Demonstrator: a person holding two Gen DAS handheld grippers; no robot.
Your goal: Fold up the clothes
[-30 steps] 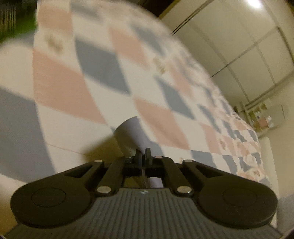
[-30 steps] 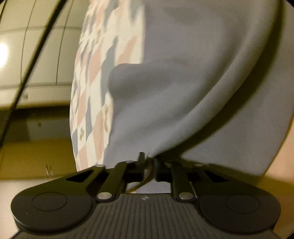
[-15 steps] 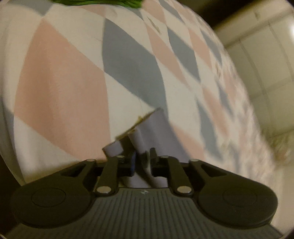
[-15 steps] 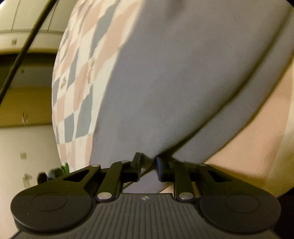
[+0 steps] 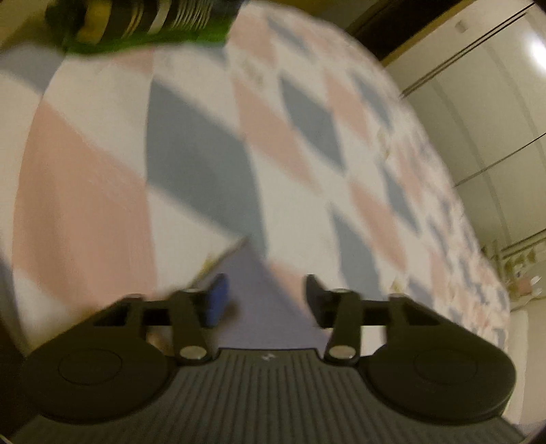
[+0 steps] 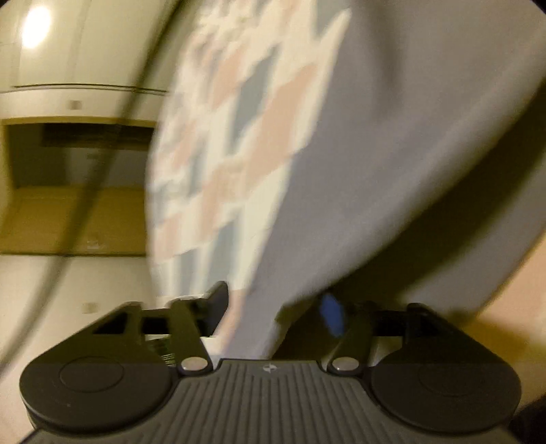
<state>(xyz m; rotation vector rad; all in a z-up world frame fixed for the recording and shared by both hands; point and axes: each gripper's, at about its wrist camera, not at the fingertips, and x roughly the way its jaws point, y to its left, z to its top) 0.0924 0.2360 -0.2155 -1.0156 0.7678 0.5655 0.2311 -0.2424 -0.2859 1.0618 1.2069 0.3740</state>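
Note:
A grey-lilac garment lies on a bed with a pink, grey and white diamond-pattern cover (image 5: 191, 160). In the left wrist view, a corner of the garment (image 5: 262, 307) lies flat between the fingers of my left gripper (image 5: 264, 293), which is open just above it. In the right wrist view, the garment (image 6: 392, 153) fills the right half, with a folded edge casting a shadow. My right gripper (image 6: 276, 300) is open, with a strip of the garment's edge passing between its fingers. Both views are blurred.
A green and black object (image 5: 136, 24) sits at the bed's far left edge. Wardrobe doors (image 5: 477, 112) stand beyond the bed on the right. In the right wrist view, a dark cable (image 6: 85, 191) crosses the left side, with a wall and a wooden recess behind.
Both grippers were shut on the garment's edge and are now open. The garment corner has dropped flat onto the bed cover.

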